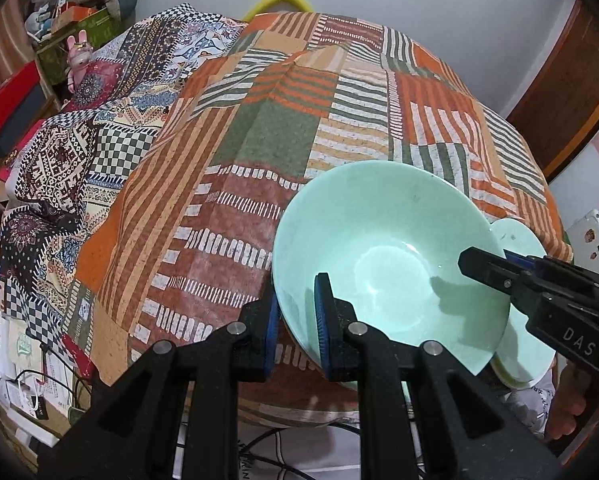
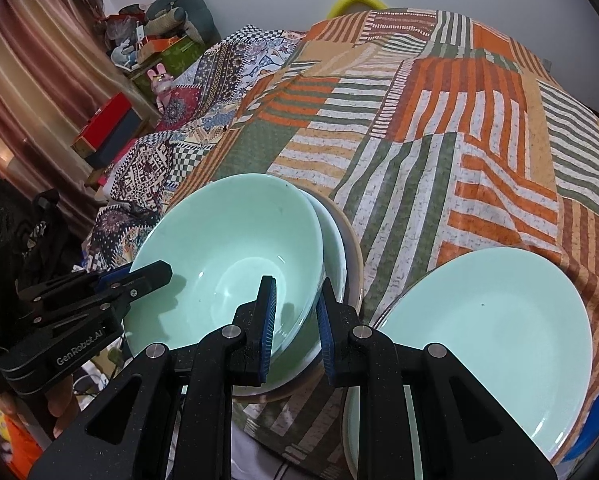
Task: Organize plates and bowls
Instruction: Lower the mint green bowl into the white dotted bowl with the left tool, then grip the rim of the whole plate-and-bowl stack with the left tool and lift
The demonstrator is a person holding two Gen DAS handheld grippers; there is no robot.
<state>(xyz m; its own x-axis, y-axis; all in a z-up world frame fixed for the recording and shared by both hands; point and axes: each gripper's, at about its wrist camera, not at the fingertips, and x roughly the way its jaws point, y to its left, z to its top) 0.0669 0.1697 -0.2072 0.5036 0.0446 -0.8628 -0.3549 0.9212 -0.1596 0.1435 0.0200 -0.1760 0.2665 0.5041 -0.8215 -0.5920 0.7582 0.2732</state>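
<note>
Right up close, left gripper (image 1: 297, 322) has its jaws clamped on the near rim of the top bowl (image 1: 387, 256), one blue pad inside the bowl, the other outside against the wall. Right gripper (image 2: 297, 326) grips the same bowl on its opposite rim, jaws closed the same way, one pad in, one out. So both grippers hold one mint-green bowl between them. From the right wrist view the bowl sits over a stack of bowls (image 2: 339, 236): a paler one under it, then a beige one at the bottom; whether it rests fully in the stack or hangs just above, cannot tell. Just beside the stack, to its right, a mint-green plate (image 2: 495, 344) lies on top of other plates near the edge of the surface. Striped patchwork cloth (image 1: 283, 128) in orange, green and brown covers the surface. Further back, a second patterned cloth (image 1: 111, 136) on the left, then boxes (image 2: 111, 124), a pink rabbit toy (image 1: 78, 60) and a curtain (image 2: 39, 80) by the wall.
</note>
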